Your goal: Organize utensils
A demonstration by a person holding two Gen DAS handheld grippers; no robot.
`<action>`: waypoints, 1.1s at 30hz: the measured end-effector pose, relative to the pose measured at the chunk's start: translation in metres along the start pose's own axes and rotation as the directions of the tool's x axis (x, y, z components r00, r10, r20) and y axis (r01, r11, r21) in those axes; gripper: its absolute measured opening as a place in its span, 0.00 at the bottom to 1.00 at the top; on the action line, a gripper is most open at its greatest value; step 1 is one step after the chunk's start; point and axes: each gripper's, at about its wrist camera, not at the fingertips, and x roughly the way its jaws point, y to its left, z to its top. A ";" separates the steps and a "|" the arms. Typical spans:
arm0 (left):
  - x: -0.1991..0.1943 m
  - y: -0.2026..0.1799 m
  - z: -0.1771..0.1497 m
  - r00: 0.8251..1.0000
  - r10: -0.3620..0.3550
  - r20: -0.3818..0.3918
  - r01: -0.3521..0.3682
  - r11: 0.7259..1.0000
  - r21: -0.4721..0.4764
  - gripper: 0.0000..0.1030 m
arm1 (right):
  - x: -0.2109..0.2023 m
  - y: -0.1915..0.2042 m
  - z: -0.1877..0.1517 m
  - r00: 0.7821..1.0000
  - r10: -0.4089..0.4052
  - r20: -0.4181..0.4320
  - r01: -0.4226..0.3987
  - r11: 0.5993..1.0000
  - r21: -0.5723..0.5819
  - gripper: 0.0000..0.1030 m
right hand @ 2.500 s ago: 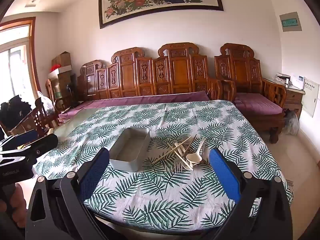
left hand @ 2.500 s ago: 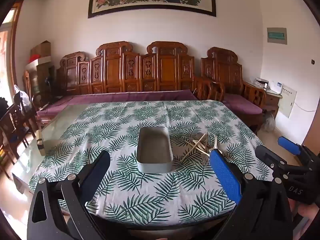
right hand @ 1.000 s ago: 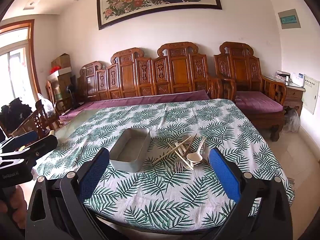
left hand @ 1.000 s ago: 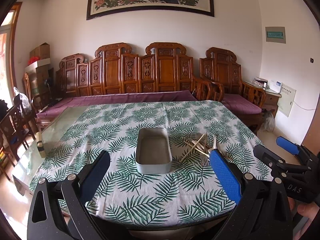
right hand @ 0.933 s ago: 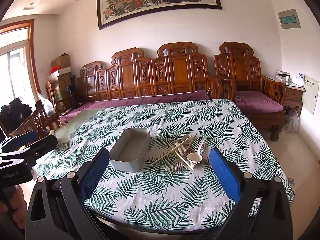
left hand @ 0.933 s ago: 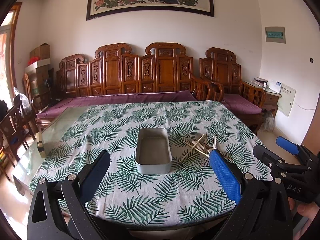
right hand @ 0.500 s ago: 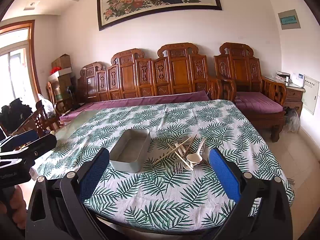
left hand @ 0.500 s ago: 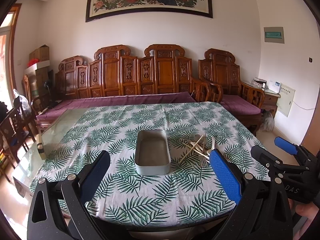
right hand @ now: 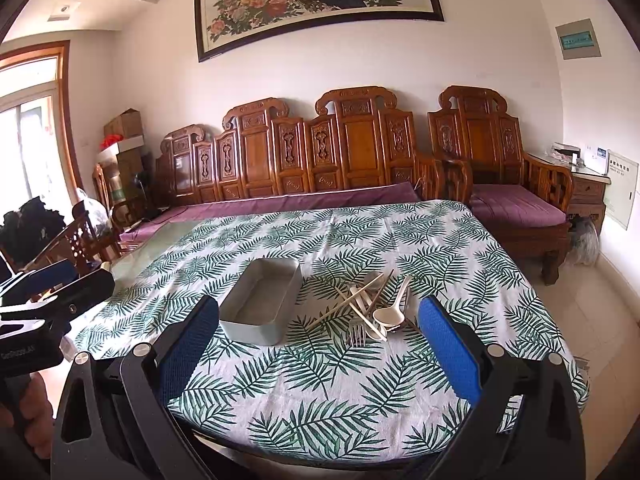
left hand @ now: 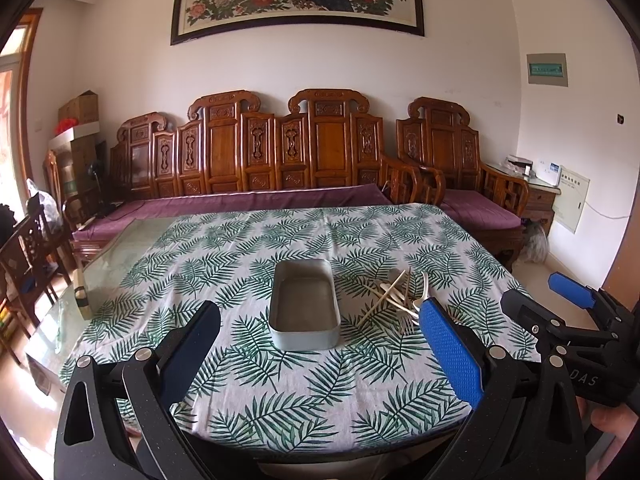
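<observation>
A grey metal tray (left hand: pixel 304 304) stands empty on the leaf-print tablecloth (left hand: pixel 256 256); it also shows in the right wrist view (right hand: pixel 262 304). Right of it lies a loose pile of utensils (left hand: pixel 400 300): chopsticks, a fork and a pale spoon (right hand: pixel 390 314), crossed over each other (right hand: pixel 368 308). My left gripper (left hand: pixel 316 344) is open and empty, held back from the table's near edge in front of the tray. My right gripper (right hand: pixel 318 344) is open and empty too, held back in front of the pile. Each gripper shows at the side of the other's view.
A small wooden block (left hand: pixel 82 294) sits at the table's left edge on bare glass. A carved wooden bench (left hand: pixel 280 160) with purple cushions runs behind the table. Wooden chairs (left hand: pixel 24 248) stand at the left. A side cabinet (left hand: pixel 540 196) is at the right wall.
Both grippers have drawn back and risen slightly, so the table looks a little farther away. The tray and the utensils have not moved. Both stay open.
</observation>
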 end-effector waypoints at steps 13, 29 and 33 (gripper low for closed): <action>-0.001 0.000 -0.001 1.000 0.000 -0.001 0.000 1.000 0.001 0.94 | -0.001 0.001 0.001 1.000 0.001 -0.001 -0.001 1.000 0.001 0.97; 0.043 0.000 -0.007 0.995 -0.028 -0.091 0.031 0.999 0.024 0.94 | 0.032 -0.020 -0.002 0.999 -0.028 -0.034 0.027 0.999 -0.027 0.97; 0.061 -0.004 -0.006 0.993 -0.041 -0.110 0.047 0.998 0.048 0.94 | 0.052 -0.030 0.000 0.998 -0.036 -0.057 0.034 0.999 -0.035 0.97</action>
